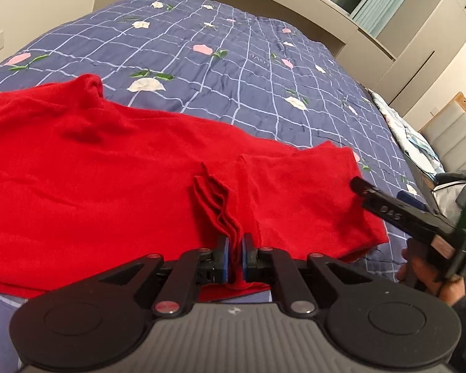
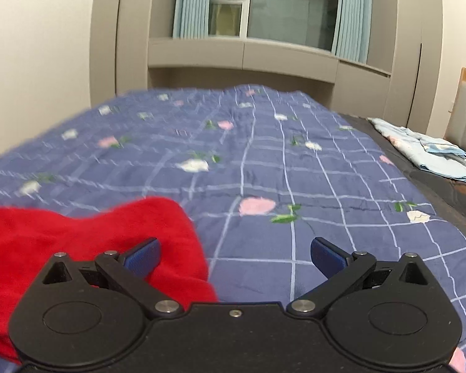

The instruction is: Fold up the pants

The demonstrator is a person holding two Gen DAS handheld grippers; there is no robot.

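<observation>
Left gripper (image 1: 235, 248): you have it clamped on a bunched fold of the red pants (image 1: 108, 161), lower centre.
Right gripper (image 2: 235, 256): your jaws stand wide apart, empty, over the quilt (image 2: 295, 186).

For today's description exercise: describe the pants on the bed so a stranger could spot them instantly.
Start at the bed's blue checked quilt with pink and white flowers. The pants are spread across its near side, one bunched edge pinched in the left gripper. They are the only plain red thing.

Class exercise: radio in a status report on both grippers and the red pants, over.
Left gripper shut on a bunched fold of the red pants. Right gripper open, empty, beside the pants on the bedspread. Nothing in the way.
</observation>
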